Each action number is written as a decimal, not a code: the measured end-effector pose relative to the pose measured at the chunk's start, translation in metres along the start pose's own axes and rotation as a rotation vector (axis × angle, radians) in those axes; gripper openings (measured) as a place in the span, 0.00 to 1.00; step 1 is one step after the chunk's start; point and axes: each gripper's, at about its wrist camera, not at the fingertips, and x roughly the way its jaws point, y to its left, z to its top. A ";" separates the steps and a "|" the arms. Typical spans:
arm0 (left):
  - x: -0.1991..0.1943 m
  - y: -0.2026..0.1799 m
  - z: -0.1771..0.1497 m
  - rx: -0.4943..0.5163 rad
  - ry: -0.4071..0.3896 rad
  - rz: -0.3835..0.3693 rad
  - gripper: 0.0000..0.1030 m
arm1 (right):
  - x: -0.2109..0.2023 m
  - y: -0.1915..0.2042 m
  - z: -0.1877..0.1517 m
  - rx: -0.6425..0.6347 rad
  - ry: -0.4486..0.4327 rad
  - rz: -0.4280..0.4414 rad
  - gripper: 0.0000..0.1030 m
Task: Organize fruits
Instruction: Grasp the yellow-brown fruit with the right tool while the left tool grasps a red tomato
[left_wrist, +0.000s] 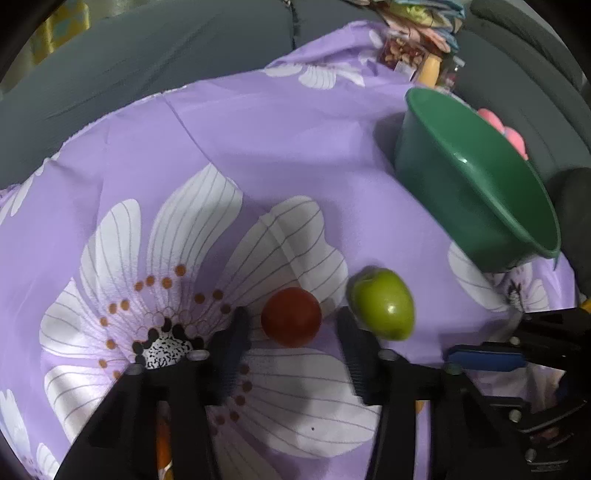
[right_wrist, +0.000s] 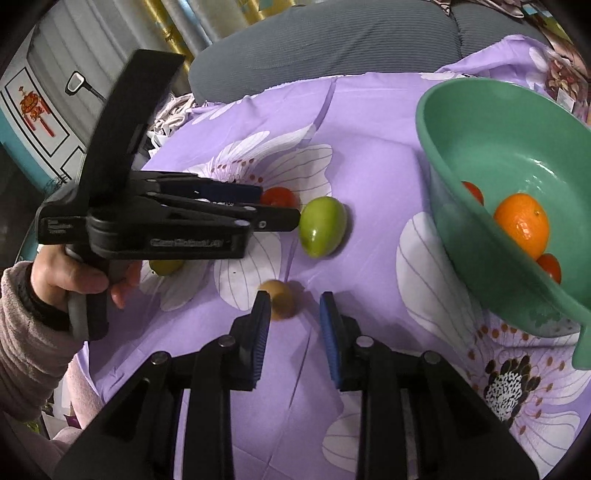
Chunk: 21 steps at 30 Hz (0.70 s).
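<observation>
A red tomato (left_wrist: 291, 321) lies on the purple flowered cloth (left_wrist: 258, 147) between the fingertips of my left gripper (left_wrist: 291, 312), which is open with a small gap on each side of the fruit. Just right of that gripper lies a green fruit (left_wrist: 384, 302). In the right wrist view, my right gripper (right_wrist: 294, 295) has its blue pads drawn close together with nothing pressed between them. A small yellow-brown fruit (right_wrist: 282, 302) rests on the cloth just beyond its left fingertip. The green bowl (right_wrist: 461, 155) holds an orange (right_wrist: 522, 225) and red tomatoes (right_wrist: 474, 192).
A person's hand (right_wrist: 74, 277) in a pink sleeve grips the left tool's handle. Another green fruit (right_wrist: 166, 266) lies partly hidden under that tool. A grey sofa (left_wrist: 166, 55) runs behind the cloth. Snack packets (left_wrist: 402, 51) sit beyond the bowl (left_wrist: 472, 192).
</observation>
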 end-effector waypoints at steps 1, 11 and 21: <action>0.002 0.000 0.000 0.001 -0.002 0.003 0.38 | 0.000 0.000 -0.001 0.000 0.001 -0.002 0.27; -0.012 0.020 -0.001 -0.092 -0.066 -0.042 0.30 | 0.008 0.013 0.008 -0.048 0.042 0.003 0.29; -0.083 0.075 -0.053 -0.278 -0.203 -0.054 0.30 | 0.035 0.048 0.034 -0.169 0.103 0.030 0.41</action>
